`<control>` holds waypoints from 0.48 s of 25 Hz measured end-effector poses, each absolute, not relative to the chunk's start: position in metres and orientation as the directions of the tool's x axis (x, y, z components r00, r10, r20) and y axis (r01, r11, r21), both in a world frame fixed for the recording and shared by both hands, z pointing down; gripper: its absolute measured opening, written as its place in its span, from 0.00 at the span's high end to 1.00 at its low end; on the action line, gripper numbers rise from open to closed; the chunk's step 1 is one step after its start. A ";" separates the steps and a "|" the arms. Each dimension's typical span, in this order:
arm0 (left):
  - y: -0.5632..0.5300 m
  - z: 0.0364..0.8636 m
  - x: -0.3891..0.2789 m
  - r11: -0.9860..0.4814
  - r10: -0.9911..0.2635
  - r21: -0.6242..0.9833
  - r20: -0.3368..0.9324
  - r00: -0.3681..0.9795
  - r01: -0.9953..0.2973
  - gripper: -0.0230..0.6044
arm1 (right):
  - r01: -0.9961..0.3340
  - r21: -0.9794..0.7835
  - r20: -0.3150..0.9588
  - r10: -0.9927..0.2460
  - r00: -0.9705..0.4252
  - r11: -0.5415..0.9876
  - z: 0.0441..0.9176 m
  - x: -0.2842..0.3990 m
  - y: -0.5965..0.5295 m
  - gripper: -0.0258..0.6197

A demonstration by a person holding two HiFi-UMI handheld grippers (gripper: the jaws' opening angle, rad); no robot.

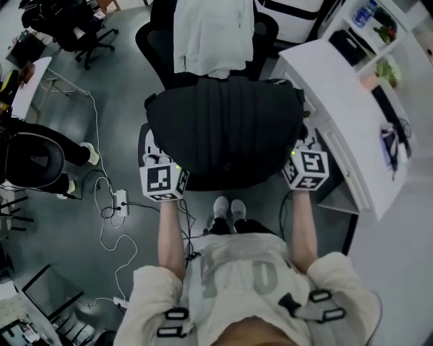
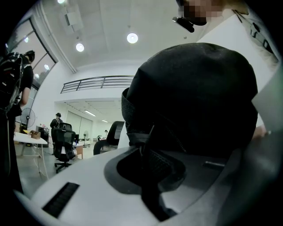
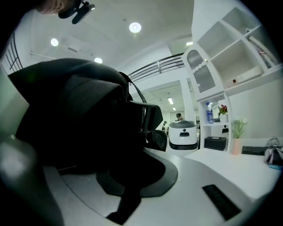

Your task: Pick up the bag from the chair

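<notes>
A big black bag (image 1: 226, 132) hangs in front of me, between my two grippers, and covers the seat of the black office chair (image 1: 265, 34). A white garment (image 1: 211, 34) is draped over the chair's back. My left gripper (image 1: 168, 172) is at the bag's left lower edge, my right gripper (image 1: 304, 164) at its right lower edge. In the left gripper view the bag (image 2: 194, 101) fills the right half, and a dark strap of it runs down through the gripper (image 2: 152, 176). The right gripper (image 3: 128, 185) likewise holds a dark strap of the bag (image 3: 75, 119). Both sets of fingertips are hidden under the bag in the head view.
A white desk (image 1: 345, 101) stands close on the right, with shelves (image 1: 375, 20) behind it. A power strip with cables (image 1: 120, 201) lies on the floor at the left. Another black chair (image 1: 81, 30) and a seated person (image 1: 40, 155) are further left. My shoes (image 1: 229, 208) are under the bag.
</notes>
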State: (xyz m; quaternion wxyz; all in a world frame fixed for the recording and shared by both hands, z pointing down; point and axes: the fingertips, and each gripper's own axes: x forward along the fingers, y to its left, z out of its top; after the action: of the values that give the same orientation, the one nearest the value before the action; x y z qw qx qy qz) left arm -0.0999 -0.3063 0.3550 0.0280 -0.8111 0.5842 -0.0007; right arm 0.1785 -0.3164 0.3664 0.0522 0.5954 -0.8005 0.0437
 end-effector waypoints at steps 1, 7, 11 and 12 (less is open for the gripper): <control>-0.297 0.353 -0.099 -0.309 -0.950 -0.051 -0.033 0.311 -0.950 0.94 | -0.957 -0.003 0.127 -0.949 -0.288 0.290 0.363 0.179 -0.307 0.94; -0.250 0.347 -0.092 -0.282 -0.958 -0.086 -0.027 0.286 -0.955 0.94 | -0.947 0.033 0.139 -0.939 -0.313 0.321 0.365 0.182 -0.259 0.94; -0.235 0.348 -0.088 -0.263 -0.964 -0.094 -0.006 0.265 -0.960 0.94 | -0.940 0.028 0.170 -0.928 -0.331 0.341 0.373 0.187 -0.246 0.94; -0.232 0.350 -0.087 -0.258 -0.966 -0.094 -0.001 0.259 -0.962 0.94 | -0.939 0.023 0.175 -0.926 -0.334 0.343 0.375 0.189 -0.244 0.94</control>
State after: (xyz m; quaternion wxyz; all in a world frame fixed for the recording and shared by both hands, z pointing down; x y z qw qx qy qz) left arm -0.0870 -0.2323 0.3497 0.0377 -0.7926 0.6079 -0.0285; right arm 0.1887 -0.2440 0.3754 0.0787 0.5718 -0.8156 0.0408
